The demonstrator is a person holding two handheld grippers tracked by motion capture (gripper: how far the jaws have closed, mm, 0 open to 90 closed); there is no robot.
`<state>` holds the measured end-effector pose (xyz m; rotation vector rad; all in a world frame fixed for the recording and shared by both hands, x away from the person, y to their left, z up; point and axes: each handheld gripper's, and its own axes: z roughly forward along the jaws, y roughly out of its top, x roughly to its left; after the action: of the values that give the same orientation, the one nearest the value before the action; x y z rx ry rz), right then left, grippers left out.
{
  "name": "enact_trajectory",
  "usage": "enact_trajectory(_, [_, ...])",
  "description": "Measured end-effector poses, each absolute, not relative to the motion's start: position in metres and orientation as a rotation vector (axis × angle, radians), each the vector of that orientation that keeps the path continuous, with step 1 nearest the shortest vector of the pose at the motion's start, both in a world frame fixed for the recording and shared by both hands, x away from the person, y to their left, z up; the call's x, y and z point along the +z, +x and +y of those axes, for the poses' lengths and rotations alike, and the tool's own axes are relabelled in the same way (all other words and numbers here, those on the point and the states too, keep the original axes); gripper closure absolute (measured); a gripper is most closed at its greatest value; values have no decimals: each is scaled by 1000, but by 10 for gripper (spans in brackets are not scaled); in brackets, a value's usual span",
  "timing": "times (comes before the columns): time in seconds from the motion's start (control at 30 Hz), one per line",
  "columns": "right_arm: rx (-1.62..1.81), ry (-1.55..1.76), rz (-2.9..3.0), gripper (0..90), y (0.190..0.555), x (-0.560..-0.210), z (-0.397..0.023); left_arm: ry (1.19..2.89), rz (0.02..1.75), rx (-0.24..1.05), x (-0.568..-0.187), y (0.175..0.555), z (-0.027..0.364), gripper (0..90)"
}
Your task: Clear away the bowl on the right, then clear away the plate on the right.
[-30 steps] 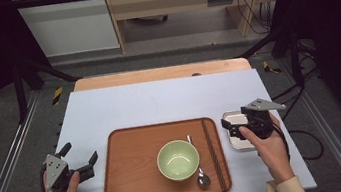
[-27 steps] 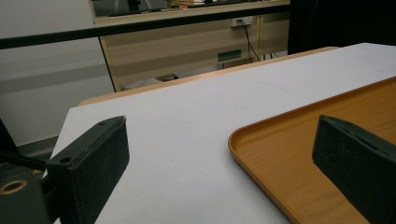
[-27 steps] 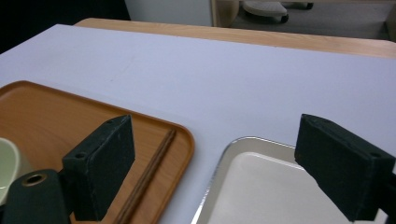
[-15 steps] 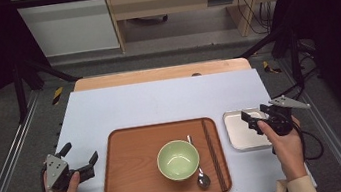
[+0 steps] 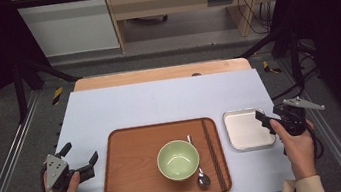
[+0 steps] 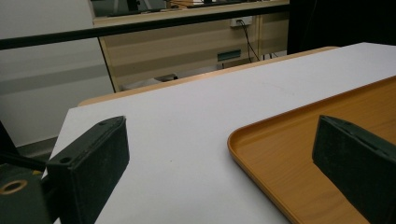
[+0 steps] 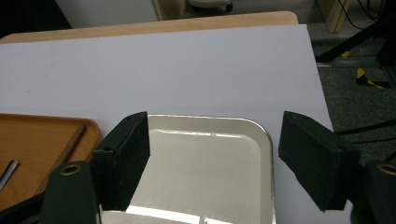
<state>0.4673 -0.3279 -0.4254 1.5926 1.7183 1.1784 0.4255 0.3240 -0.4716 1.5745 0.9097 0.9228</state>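
A brown wooden tray (image 5: 133, 172) lies at the table's front with a green bowl (image 5: 178, 159), a metal spoon (image 5: 202, 177) and dark chopsticks (image 5: 213, 153) on it. To its right sits a small white metal tray (image 5: 248, 129). My right gripper (image 5: 266, 121) is at that tray's right edge, pointing left over it. In the right gripper view the right gripper (image 7: 217, 135) is open above the white tray (image 7: 201, 186); its jaws have just been closing, with nothing gripped between them. My left gripper (image 5: 80, 154) rests open left of the wooden tray (image 6: 303, 149), empty.
The white tabletop (image 5: 159, 102) stretches bare behind the trays, with a wooden strip (image 5: 160, 73) along its far edge. Metal rails run down both sides of the table. Cables hang at the far right.
My right hand has moved to the right, from above the white tray to its right edge, and its jaws stand narrower. The left hand has kept still.
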Motion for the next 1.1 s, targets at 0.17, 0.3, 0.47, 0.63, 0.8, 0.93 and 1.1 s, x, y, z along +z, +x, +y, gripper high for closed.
enact_trajectory(0.17, [1131, 1624, 1711, 305, 468, -434, -336, 1580, 920, 919, -473, 427, 324, 36])
enact_trajectory(0.3, [1094, 1653, 1698, 366, 468, -440, -343, 1582, 917, 920, -473, 426, 324, 36])
enact_trajectory(0.47, [1066, 1696, 1702, 483, 468, -449, -351, 1581, 917, 919, -473, 426, 324, 36])
enact_trajectory(0.63, [1059, 1717, 1704, 577, 468, -452, -356, 1585, 915, 922, -473, 426, 323, 36])
enact_trajectory(0.8, [1045, 1763, 1712, 657, 468, -458, -362, 1589, 913, 923, -473, 427, 322, 36])
enact_trajectory(0.93, [1063, 1798, 1727, 700, 468, -460, -362, 1589, 913, 923, -473, 427, 322, 37])
enact_trajectory(1.1, [1058, 1804, 1762, 738, 470, -463, -360, 1590, 912, 923, -473, 426, 322, 37])
